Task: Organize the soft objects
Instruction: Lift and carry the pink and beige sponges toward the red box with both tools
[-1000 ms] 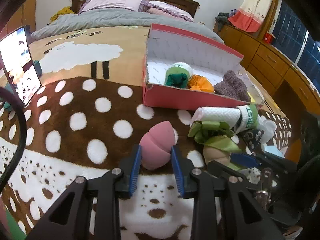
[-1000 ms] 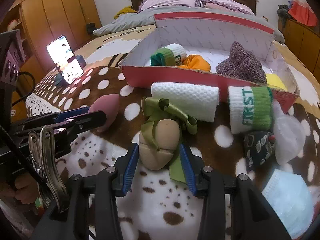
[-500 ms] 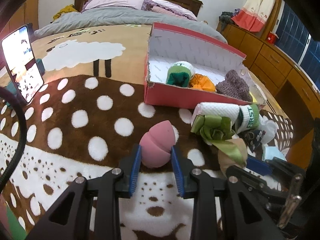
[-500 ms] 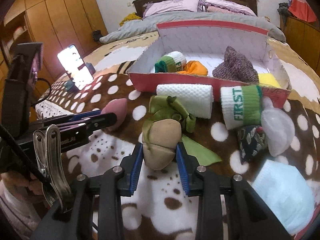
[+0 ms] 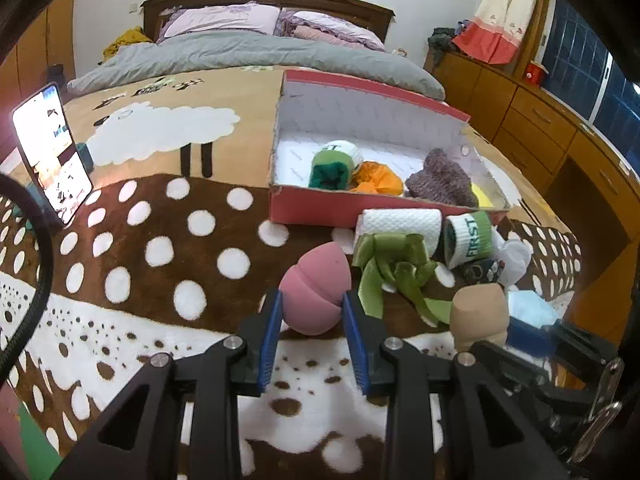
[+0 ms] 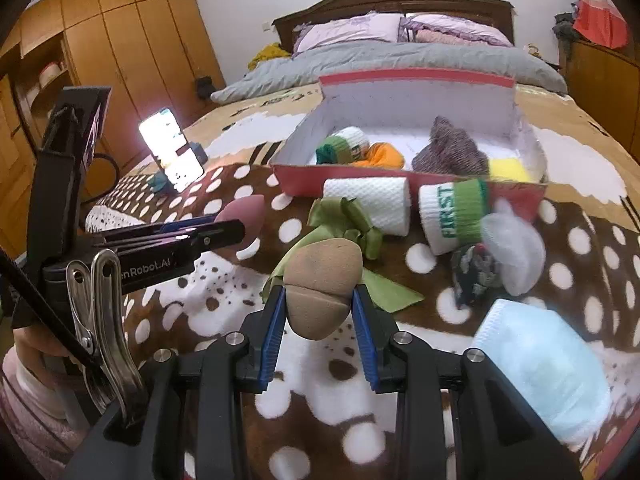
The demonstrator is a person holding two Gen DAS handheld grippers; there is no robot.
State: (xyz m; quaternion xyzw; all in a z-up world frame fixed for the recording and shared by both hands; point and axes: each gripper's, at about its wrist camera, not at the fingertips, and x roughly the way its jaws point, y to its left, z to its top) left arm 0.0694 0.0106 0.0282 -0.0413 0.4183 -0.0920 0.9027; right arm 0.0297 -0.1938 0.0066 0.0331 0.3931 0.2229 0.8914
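Observation:
My left gripper (image 5: pixel 311 312) is shut on a pink egg-shaped sponge (image 5: pixel 314 292), held just above the spotted blanket. In the right wrist view my right gripper (image 6: pixel 319 304) is shut on a tan egg-shaped sponge (image 6: pixel 324 280), lifted off the green ribbon bow (image 6: pixel 344 224). The tan sponge (image 5: pixel 478 314) also shows at the lower right of the left wrist view. Behind both stands an open red shoebox (image 5: pixel 340 208) with a green-white sock roll (image 5: pixel 332 168), an orange cloth (image 5: pixel 378 178) and a purple knit piece (image 5: pixel 440 180) inside.
In front of the box lie a white rolled cloth (image 6: pixel 368 200), a "FIRST" sock roll (image 6: pixel 454 212), a dark patterned pouch (image 6: pixel 476 272), a clear cap (image 6: pixel 512 248) and a blue mask (image 6: pixel 544 368). A lit phone (image 5: pixel 50 156) stands at the left. Wooden drawers (image 5: pixel 540 120) line the right.
The right gripper closed on the tan sponge and lifted it off the green bow. The left gripper, still holding the pink sponge, rose a little.

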